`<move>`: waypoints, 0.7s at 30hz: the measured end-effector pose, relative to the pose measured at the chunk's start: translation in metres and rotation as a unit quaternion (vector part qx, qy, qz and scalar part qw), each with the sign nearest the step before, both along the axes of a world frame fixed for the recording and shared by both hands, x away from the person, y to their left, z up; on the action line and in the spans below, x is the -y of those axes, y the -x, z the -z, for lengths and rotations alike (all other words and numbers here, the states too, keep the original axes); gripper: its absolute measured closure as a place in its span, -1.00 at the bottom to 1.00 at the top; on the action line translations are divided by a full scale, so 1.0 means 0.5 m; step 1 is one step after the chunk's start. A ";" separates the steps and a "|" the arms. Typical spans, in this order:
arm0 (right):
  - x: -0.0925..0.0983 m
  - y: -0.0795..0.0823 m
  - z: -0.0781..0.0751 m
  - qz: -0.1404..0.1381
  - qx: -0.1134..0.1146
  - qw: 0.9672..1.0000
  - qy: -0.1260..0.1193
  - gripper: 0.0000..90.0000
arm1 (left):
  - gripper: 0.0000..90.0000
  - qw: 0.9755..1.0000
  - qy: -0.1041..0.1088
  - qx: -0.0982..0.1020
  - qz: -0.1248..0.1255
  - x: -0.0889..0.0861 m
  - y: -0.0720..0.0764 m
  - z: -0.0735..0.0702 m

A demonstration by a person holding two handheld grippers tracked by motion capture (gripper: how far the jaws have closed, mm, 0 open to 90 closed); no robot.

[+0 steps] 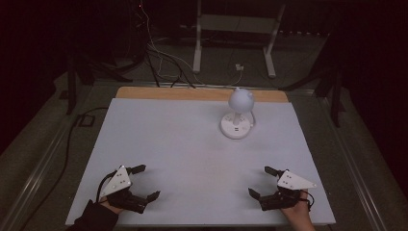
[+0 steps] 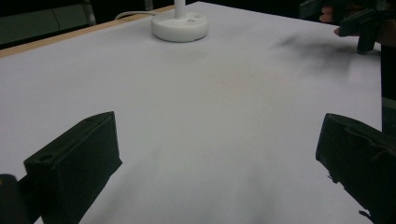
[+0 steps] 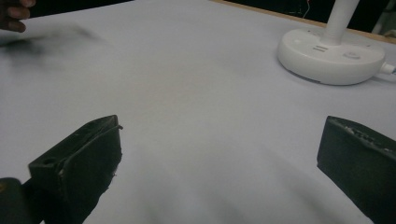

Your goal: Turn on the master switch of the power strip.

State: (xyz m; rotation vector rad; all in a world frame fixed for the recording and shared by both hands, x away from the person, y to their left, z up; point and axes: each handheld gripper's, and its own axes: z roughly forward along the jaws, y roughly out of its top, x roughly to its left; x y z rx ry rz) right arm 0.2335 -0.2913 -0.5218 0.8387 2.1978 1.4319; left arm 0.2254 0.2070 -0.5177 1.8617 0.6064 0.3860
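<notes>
High view: white lamp (image 1: pixel 237 115) stands near the bench's (image 1: pixel 159 139) far edge. Left gripper (image 1: pixel 142 183) and right gripper (image 1: pixel 262 182), both released, rest at near corners, likely readying a reach.

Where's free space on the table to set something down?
Bare: the whole middle, from the lamp down to the left gripper and right gripper, plus the far-left stretch of the table. Taken: the far-right centre, lamp base and cord.

Left gripper (image 1: pixel 146 182), right gripper (image 1: pixel 260 182): jaws wide apart, low, well apart.
</notes>
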 end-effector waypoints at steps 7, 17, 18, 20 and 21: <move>0.002 -0.001 -0.003 -0.001 -0.003 1.000 0.001 -1.00 | -1.00 1.000 0.004 -0.007 0.004 0.001 0.001 0.000; -0.007 0.005 -0.006 -0.008 -0.007 1.000 0.015 -1.00 | -1.00 1.000 0.007 -0.008 0.003 0.000 0.000 -0.001; -0.008 0.006 -0.007 -0.009 -0.006 1.000 0.017 -1.00 | -1.00 1.000 0.006 -0.007 0.004 0.000 0.000 -0.001; -0.011 0.007 -0.010 -0.014 -0.007 1.000 0.014 -1.00 | -1.00 1.000 0.007 -0.007 0.004 0.000 0.000 -0.001; -0.013 0.007 -0.012 -0.015 -0.008 1.000 0.013 -1.00 | -1.00 1.000 0.007 -0.007 0.004 0.000 0.000 -0.001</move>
